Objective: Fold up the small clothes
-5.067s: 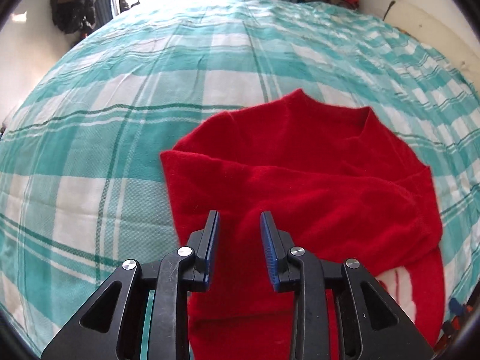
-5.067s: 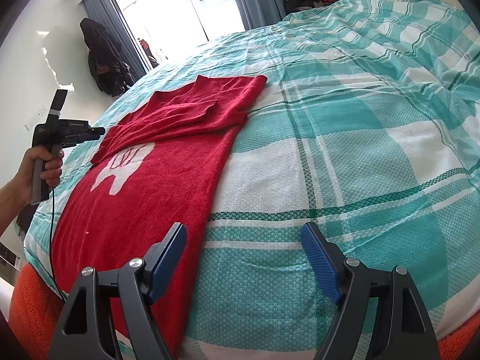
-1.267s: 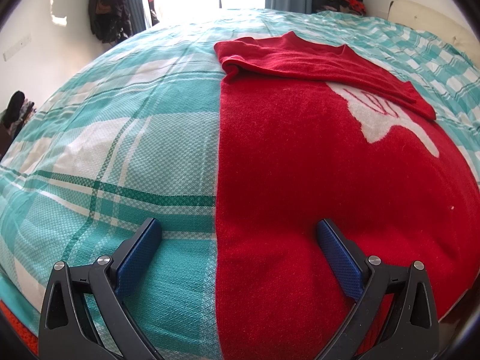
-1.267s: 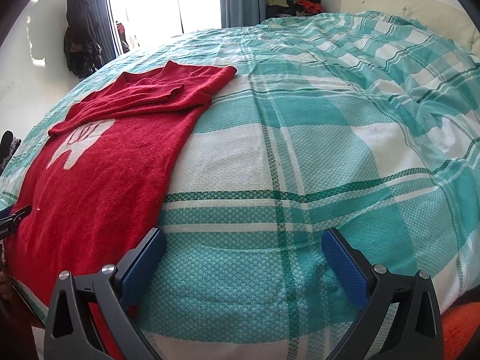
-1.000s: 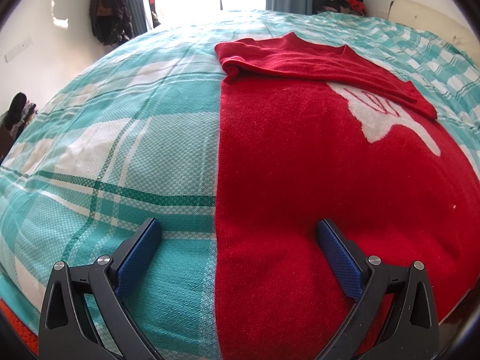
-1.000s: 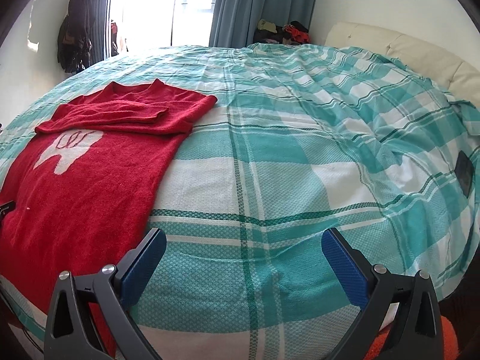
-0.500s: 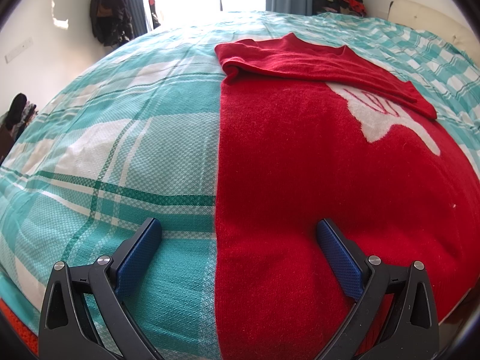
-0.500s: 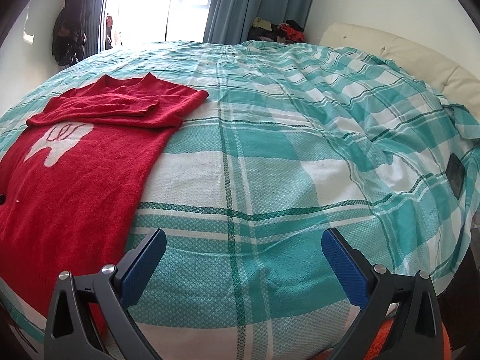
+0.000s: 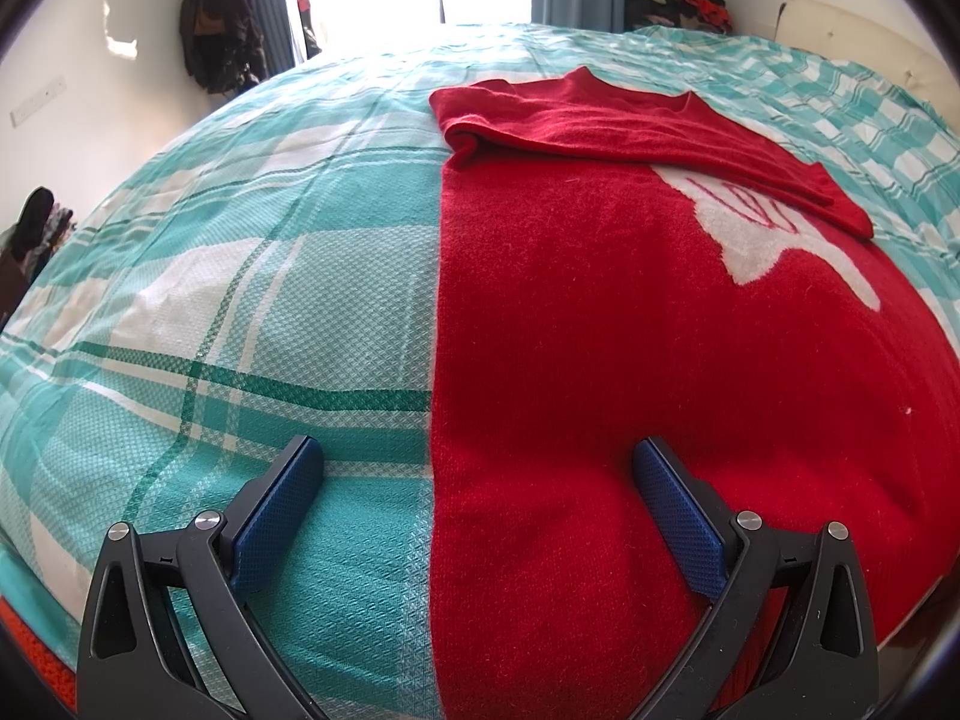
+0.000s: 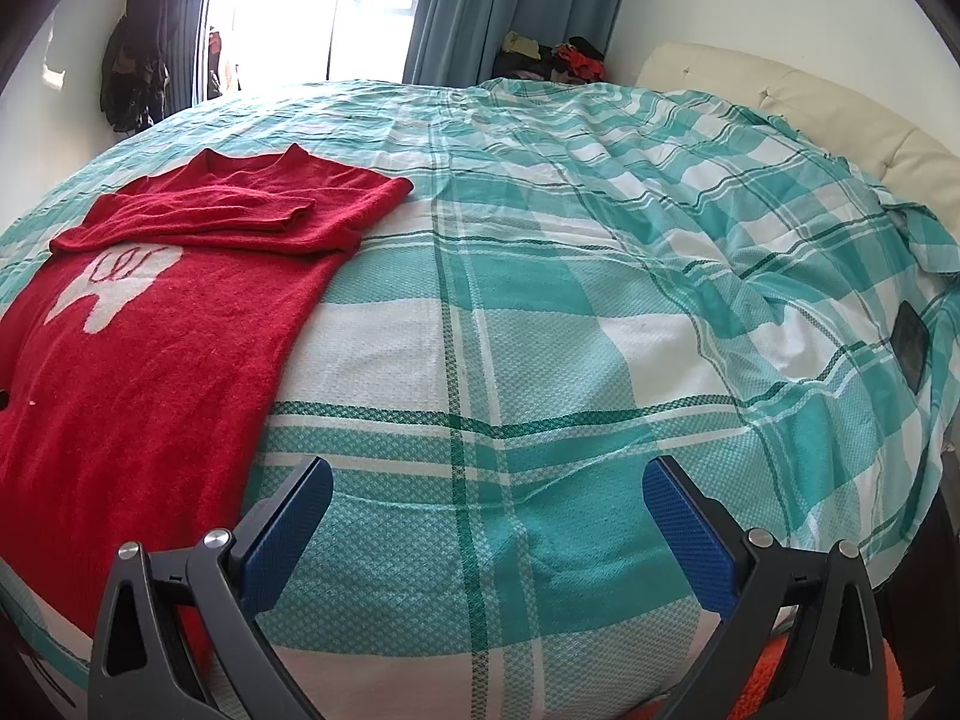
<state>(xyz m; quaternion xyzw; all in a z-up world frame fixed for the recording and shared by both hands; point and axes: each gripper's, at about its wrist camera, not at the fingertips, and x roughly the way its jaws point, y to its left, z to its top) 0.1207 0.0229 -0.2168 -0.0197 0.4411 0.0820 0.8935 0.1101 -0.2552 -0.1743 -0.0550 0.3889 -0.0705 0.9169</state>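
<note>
Red sweater (image 9: 600,324) with white motif (image 9: 774,234), flat on teal-and-white plaid bedspread (image 9: 288,276), both sleeves folded across the chest below the neckline. Left gripper (image 9: 477,468) with blue pads spread wide and empty, straddling the sweater's left side edge near the hem; right gripper (image 10: 487,483) equally wide apart and empty, over bare bedspread just beside the sweater's right edge (image 10: 288,348). Right wrist view only: cream headboard (image 10: 798,102), dark flat object (image 10: 912,348) on the cover; left wrist view only: full sweater width.
</note>
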